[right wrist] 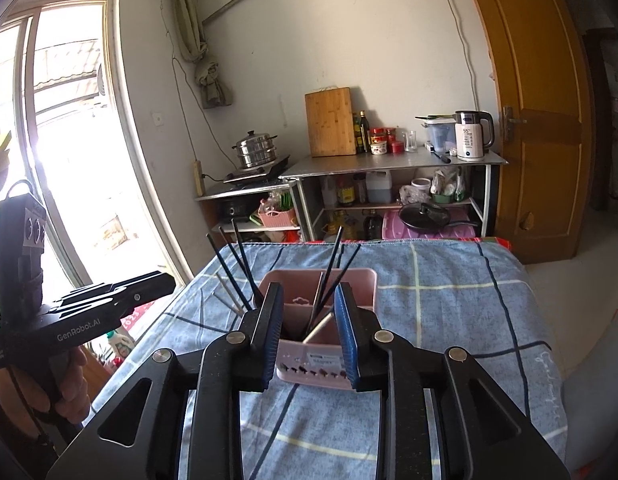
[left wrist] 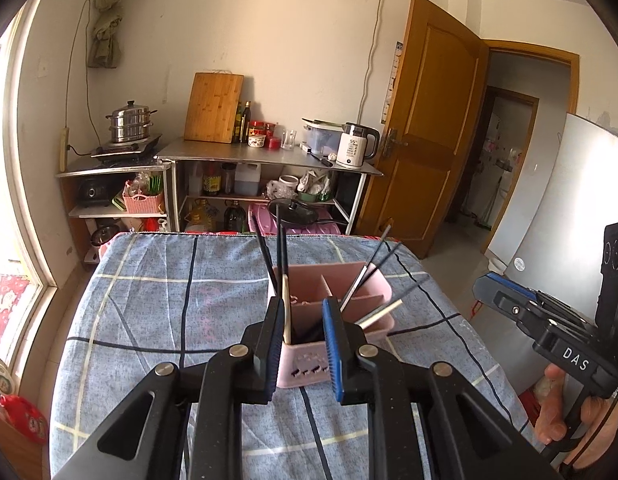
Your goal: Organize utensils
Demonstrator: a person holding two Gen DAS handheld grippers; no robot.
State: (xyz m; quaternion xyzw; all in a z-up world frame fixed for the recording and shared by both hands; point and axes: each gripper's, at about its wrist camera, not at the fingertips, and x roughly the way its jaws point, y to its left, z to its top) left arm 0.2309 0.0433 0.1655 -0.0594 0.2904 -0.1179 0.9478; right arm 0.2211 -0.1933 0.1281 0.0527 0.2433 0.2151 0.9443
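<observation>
A pink divided utensil holder (left wrist: 351, 280) (right wrist: 301, 312) stands on the blue checked tablecloth (left wrist: 157, 304) (right wrist: 449, 300). Dark chopsticks (left wrist: 279, 256) lean out of its left side and more chopsticks (left wrist: 373, 268) (right wrist: 333, 272) out of its right compartments. My left gripper (left wrist: 303, 320) is open and empty, just in front of the holder; it also shows in the right wrist view (right wrist: 165, 280). My right gripper (right wrist: 309, 316) is open and empty, close in front of the holder. It shows at the right in the left wrist view (left wrist: 489, 292).
Beyond the table stand metal shelves (left wrist: 265, 156) (right wrist: 389, 164) with a cutting board, bottles, a kettle (left wrist: 355, 146) and a steamer pot (left wrist: 131, 122). A wooden door (left wrist: 425, 120) is at the right, a window (right wrist: 69, 140) at the left.
</observation>
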